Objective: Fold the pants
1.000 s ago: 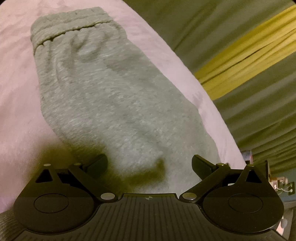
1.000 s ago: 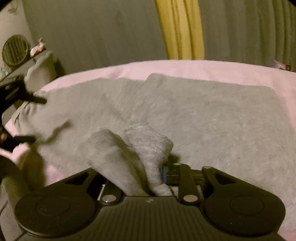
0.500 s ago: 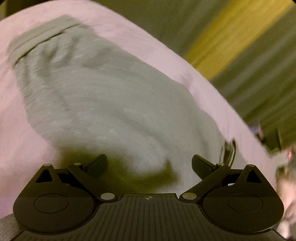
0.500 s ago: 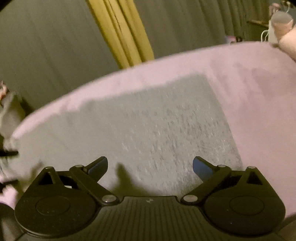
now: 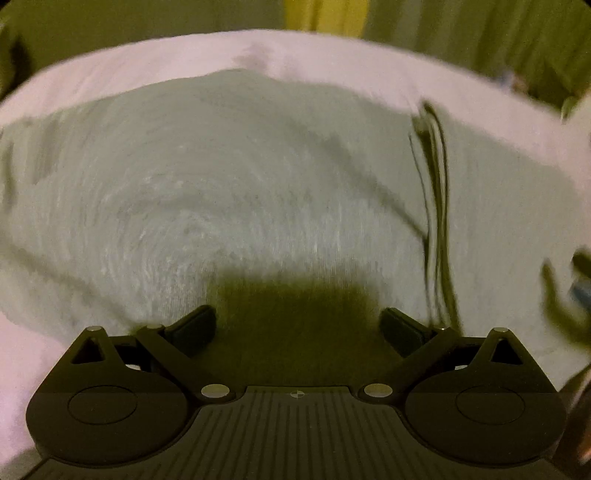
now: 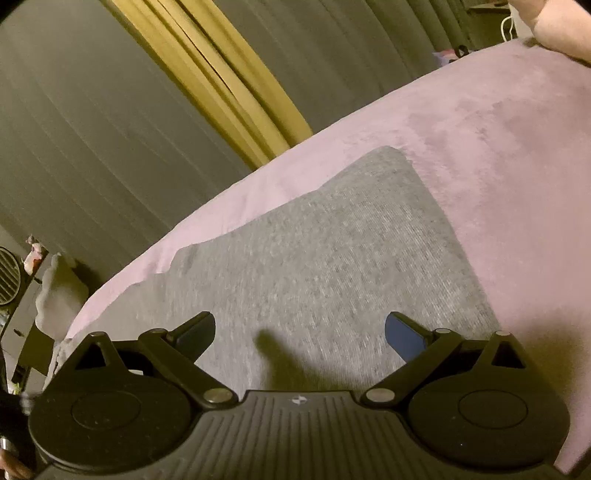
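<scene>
Grey sweatpants point(image 5: 240, 177) lie spread flat on a pink bed cover point(image 5: 332, 55); the left wrist view is motion-blurred. My left gripper point(image 5: 298, 326) is open and empty just above the grey cloth, its shadow between the fingers. A dark drawstring or fold line point(image 5: 434, 192) runs down the cloth at right. In the right wrist view the pants point(image 6: 325, 258) lie folded with a square corner on the pink cover point(image 6: 517, 166). My right gripper point(image 6: 300, 328) is open and empty over the cloth's near part.
Grey-green curtains with a yellow strip point(image 6: 221, 81) hang behind the bed. A grey sock-like cloth point(image 6: 59, 295) and a round fan grille point(image 6: 7, 275) stand past the bed's left edge. The person's arm point(image 6: 554, 26) shows at the top right.
My right gripper opened and let go of the pant leg cuffs it held a second ago; the cloth now lies flat. My left gripper, open throughout, swung round across the pants.
</scene>
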